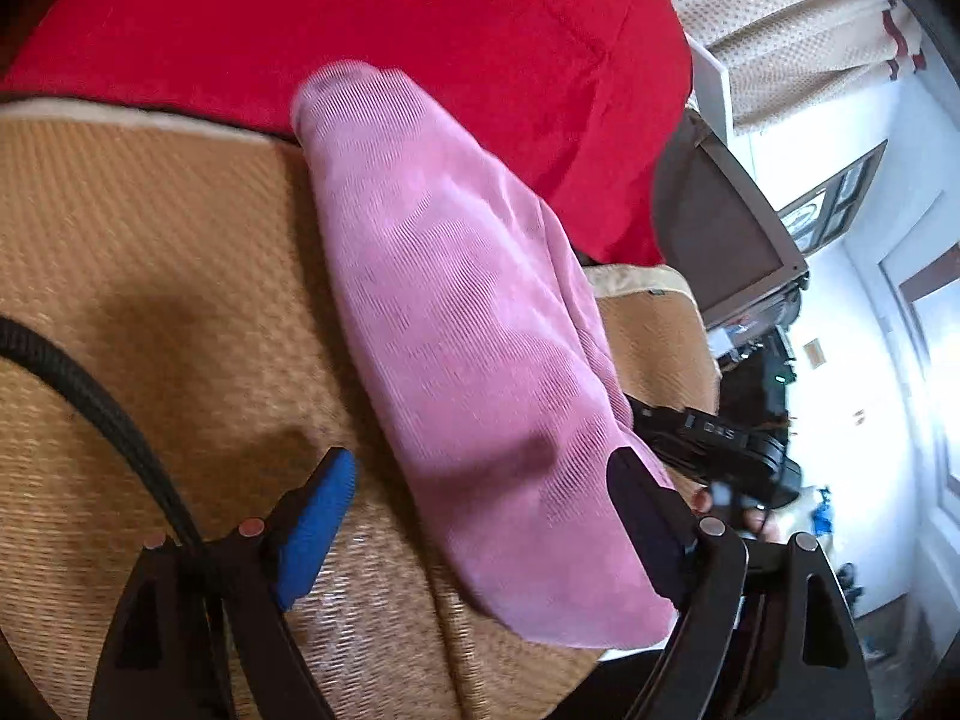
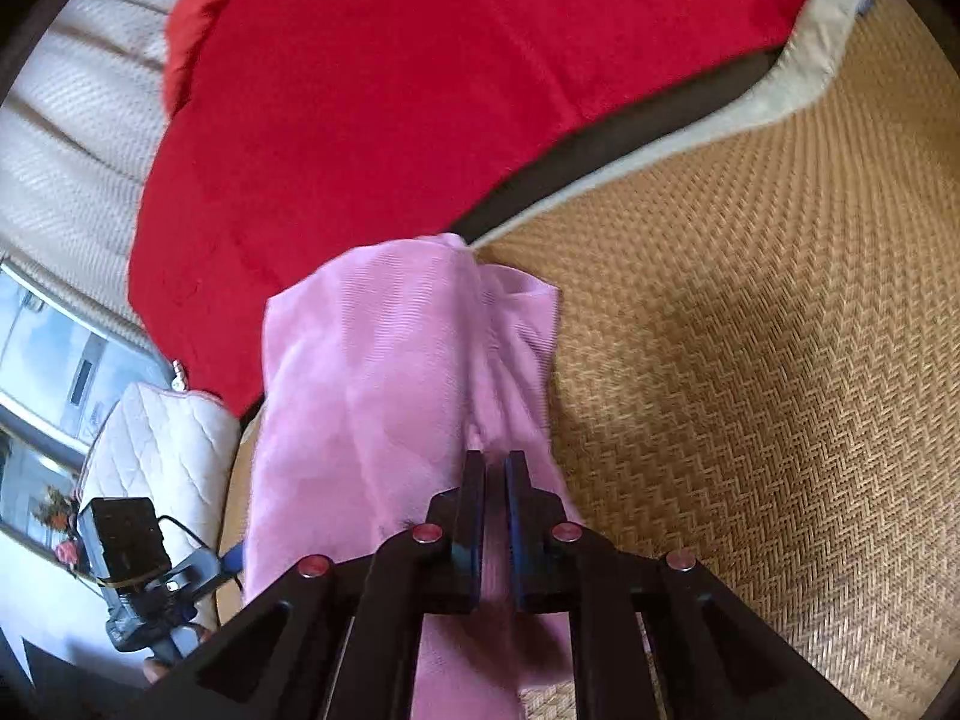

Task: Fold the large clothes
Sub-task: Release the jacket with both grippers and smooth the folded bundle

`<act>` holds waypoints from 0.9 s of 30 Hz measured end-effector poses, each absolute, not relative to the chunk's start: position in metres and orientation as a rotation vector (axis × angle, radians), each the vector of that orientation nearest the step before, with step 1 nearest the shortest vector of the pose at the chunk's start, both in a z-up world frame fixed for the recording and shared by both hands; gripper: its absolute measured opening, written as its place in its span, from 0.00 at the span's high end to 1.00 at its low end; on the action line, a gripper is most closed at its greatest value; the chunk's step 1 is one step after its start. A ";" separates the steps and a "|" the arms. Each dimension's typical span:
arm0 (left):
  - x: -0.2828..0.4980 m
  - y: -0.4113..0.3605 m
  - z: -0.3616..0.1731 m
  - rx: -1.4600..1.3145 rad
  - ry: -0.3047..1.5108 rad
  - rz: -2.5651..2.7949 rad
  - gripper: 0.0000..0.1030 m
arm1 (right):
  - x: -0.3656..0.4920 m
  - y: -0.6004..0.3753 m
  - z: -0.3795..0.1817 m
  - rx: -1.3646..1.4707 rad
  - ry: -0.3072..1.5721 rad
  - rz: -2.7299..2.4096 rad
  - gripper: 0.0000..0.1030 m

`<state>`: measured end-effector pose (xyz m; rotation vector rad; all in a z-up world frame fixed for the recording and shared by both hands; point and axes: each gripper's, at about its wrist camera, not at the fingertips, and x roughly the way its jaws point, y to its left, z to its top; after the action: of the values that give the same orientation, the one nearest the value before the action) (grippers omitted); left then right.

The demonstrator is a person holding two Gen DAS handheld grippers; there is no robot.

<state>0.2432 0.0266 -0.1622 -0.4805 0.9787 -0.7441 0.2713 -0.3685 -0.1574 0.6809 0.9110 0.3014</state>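
Observation:
A pink ribbed garment (image 1: 468,348) lies as a long folded strip on the woven straw mat (image 1: 150,252). My left gripper (image 1: 480,516) stands open over its near end. The blue-padded finger (image 1: 318,528) is clear of the cloth on the left, and the dark finger (image 1: 642,528) sits against the cloth's right edge. In the right wrist view the same pink garment (image 2: 384,372) runs away from me, and my right gripper (image 2: 495,480) is shut on a fold of it, with a thin strip of pink between the two pads.
A large red cloth (image 1: 390,30) (image 2: 420,90) covers the far side beyond the mat. The other gripper and a hand (image 1: 720,456) show at the garment's right. A white quilted cushion (image 2: 162,444) and curtains (image 2: 72,138) lie off the left edge.

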 end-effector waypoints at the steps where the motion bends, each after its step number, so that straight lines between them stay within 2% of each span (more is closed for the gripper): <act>1: 0.244 0.014 -0.165 -0.476 0.994 -0.763 0.17 | 0.273 -0.371 -0.161 0.703 0.921 0.303 0.90; 7: 0.238 -0.024 -0.160 -0.368 0.997 -0.805 0.17 | 0.263 -0.353 -0.182 0.832 0.979 0.342 0.90; 15: 0.225 -0.015 -0.143 -0.249 1.008 -0.755 0.16 | 0.232 -0.275 -0.194 0.759 0.994 0.412 0.90; 18: 0.223 -0.016 -0.144 -0.229 0.992 -0.747 0.15 | 0.224 -0.275 -0.192 0.764 0.985 0.415 0.90; 20: 0.225 -0.019 -0.150 -0.240 0.991 -0.741 0.15 | 0.221 -0.294 -0.181 0.755 0.941 0.366 0.90; 24: 0.228 -0.032 -0.157 -0.241 0.988 -0.744 0.11 | 0.206 -0.327 -0.148 0.743 0.721 0.292 0.87; 25: 0.227 -0.036 -0.158 -0.230 0.981 -0.737 0.10 | 0.202 -0.332 -0.144 0.750 0.691 0.289 0.64; 26: 0.227 -0.041 -0.160 -0.214 0.974 -0.720 0.07 | 0.201 -0.336 -0.141 0.759 0.675 0.290 0.18; 27: 0.227 -0.046 -0.162 -0.197 0.973 -0.706 0.06 | 0.199 -0.339 -0.138 0.775 0.652 0.289 0.07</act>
<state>0.2266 -0.0462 -0.1623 -0.1967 0.9734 -0.7056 0.1987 -0.3390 -0.1380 0.7754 0.6522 0.2892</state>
